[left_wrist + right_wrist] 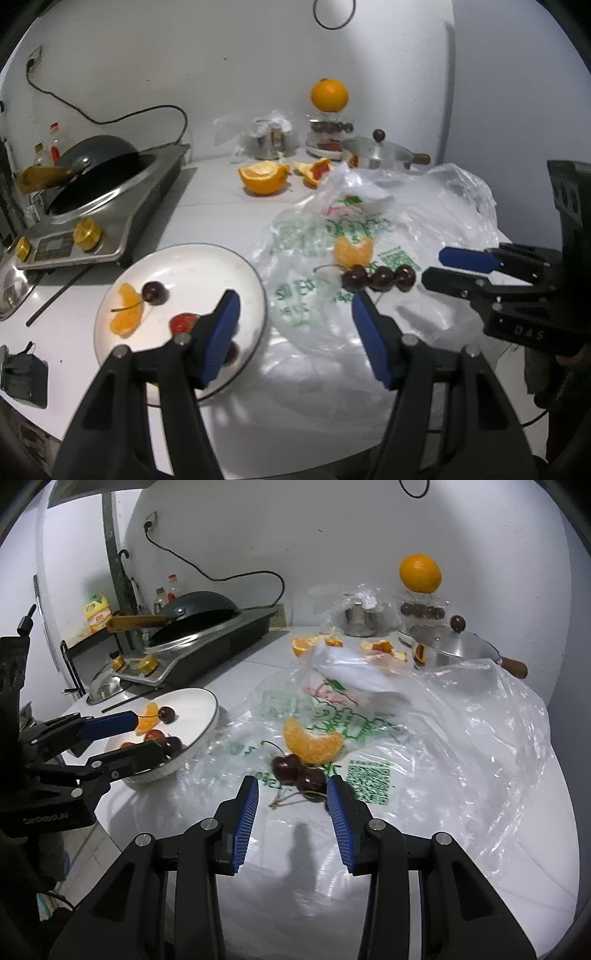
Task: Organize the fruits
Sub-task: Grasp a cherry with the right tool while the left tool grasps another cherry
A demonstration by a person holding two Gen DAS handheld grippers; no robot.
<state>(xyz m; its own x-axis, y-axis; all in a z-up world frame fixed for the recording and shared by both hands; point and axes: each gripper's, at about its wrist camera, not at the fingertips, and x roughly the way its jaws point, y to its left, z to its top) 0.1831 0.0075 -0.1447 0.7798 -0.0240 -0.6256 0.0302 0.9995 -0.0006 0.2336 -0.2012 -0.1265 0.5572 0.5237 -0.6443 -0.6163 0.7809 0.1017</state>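
A white plate [207,258] [195,709] holds an orange segment [127,314], a dark cherry [154,292] and a strawberry [183,322]. My left gripper [293,299] [146,734] hovers over the plate's right rim, open, with nothing between its fingers. To the right, a printed plastic bag [424,206] [461,731] lies flat with another orange segment [352,251] [314,744] and three dark cherries [380,277] [291,770] on it. My right gripper [291,781] [434,266] is open, its fingertips just short of the cherries and touching none.
An induction cooker with a dark wok [92,206] stands at the back left. Cut orange pieces [264,177], a lidded steel pot [376,155] and a whole orange on a stacked container [329,95] line the back wall. The table's front edge is close below both grippers.
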